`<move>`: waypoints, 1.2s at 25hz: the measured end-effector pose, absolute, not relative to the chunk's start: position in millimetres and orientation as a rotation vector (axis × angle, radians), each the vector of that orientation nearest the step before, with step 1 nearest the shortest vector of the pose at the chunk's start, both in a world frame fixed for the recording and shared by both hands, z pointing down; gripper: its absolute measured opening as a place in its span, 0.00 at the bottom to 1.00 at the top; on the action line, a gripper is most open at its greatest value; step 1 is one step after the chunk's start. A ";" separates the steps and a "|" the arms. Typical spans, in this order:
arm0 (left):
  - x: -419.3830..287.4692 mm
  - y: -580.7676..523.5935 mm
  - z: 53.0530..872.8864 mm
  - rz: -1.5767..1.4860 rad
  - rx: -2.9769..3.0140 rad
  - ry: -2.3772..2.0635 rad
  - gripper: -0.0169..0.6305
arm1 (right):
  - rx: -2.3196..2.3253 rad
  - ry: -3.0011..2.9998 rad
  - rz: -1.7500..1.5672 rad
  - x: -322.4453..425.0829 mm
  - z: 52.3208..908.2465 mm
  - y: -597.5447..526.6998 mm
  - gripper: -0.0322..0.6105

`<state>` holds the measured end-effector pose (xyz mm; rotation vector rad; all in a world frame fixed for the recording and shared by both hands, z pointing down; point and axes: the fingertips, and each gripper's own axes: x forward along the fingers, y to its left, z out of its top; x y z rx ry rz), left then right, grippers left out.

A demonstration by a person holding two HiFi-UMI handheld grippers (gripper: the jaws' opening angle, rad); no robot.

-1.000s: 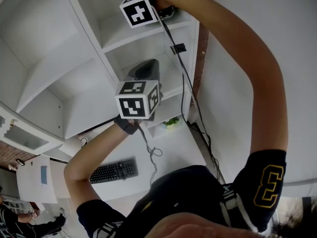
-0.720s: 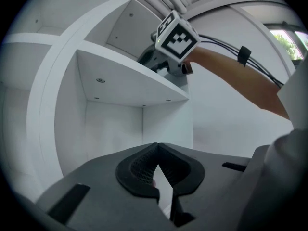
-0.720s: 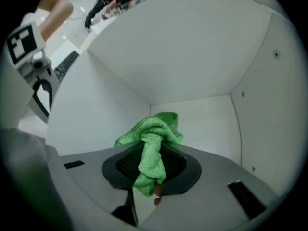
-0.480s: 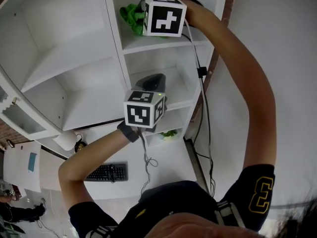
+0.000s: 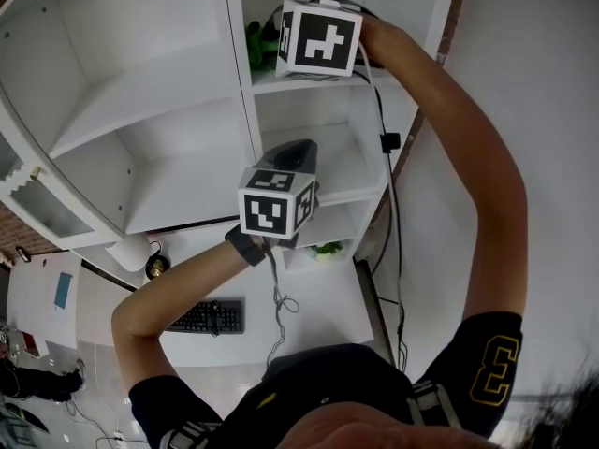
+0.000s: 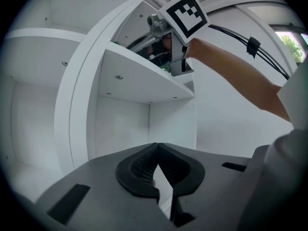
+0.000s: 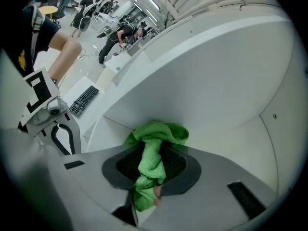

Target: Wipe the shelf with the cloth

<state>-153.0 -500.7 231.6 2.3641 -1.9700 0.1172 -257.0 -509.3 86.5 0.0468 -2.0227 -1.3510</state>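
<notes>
My right gripper (image 7: pixel 155 149) is shut on a green cloth (image 7: pixel 159 133), which bunches out past the jaw tips against the white inside of the shelf unit. In the head view that gripper's marker cube (image 5: pixel 318 40) sits over the upper shelf board (image 5: pixel 309 80), and a bit of the cloth (image 5: pixel 256 41) shows to its left, by the upright divider (image 5: pixel 241 73). My left gripper (image 6: pixel 156 147) is shut with nothing in it and hangs lower, in front of the middle compartment; its cube (image 5: pixel 276 204) is at the centre of the head view.
A dark keyboard (image 5: pixel 208 316) lies on the white desk below the shelves. A small green thing (image 5: pixel 326 249) sits on the lowest shelf. Black cables (image 5: pixel 388 143) hang from the right gripper along the unit's right side. People stand far off in the room (image 7: pixel 120 35).
The head view has swung, and the green cloth has come into sight on the upper shelf beside the divider. The left gripper has kept its place before the middle shelf.
</notes>
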 end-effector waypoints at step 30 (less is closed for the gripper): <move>-117.9 -516.8 244.2 0.125 2.411 -1.879 0.04 | 0.132 -1.983 -1.305 -231.0 93.0 -532.1 0.16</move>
